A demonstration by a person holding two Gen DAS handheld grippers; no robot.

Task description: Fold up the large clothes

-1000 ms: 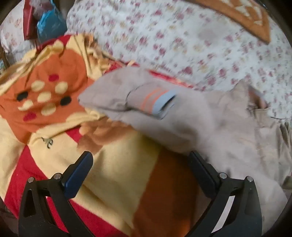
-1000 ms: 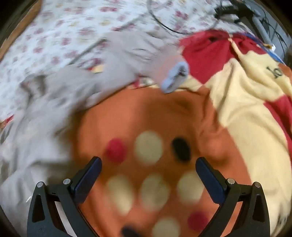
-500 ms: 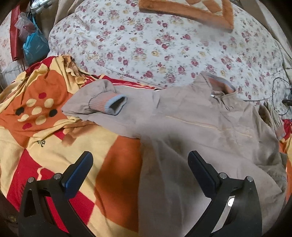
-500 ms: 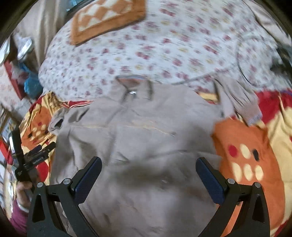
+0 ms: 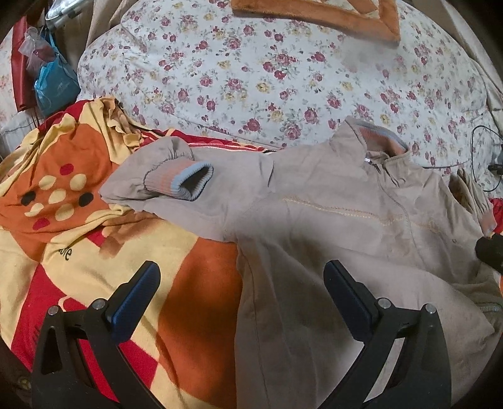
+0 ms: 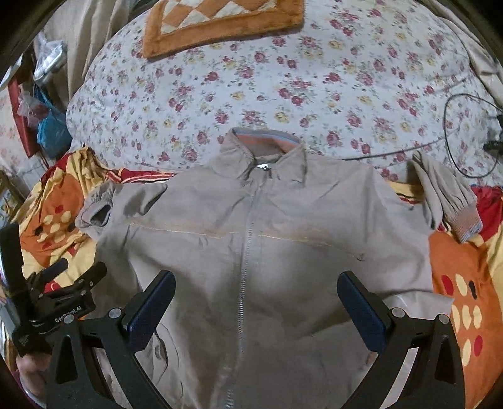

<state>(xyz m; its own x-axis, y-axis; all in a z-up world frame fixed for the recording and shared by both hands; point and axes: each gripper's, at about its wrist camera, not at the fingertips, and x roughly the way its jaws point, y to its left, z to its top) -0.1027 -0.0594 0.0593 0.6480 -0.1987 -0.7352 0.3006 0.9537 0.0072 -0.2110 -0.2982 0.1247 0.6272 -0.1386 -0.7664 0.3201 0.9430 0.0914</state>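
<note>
Both views are now pulled back, and the zipped jacket (image 6: 267,251) is seen spread on the blanket (image 5: 103,251). Nothing is gripped: left gripper (image 5: 242,292) and right gripper (image 6: 256,302) are held spread.

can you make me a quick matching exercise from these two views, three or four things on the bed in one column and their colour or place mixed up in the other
Things
1. jacket
2. cushion
3. black cable
4. blanket

Descriptions
A. orange border, checked middle, at the far end of the bed
B. lies on the floral quilt, at the right
C. grey-beige, zipped, front up
D. orange, yellow and red, under the jacket

Pairs: 1-C, 2-A, 3-B, 4-D
</note>
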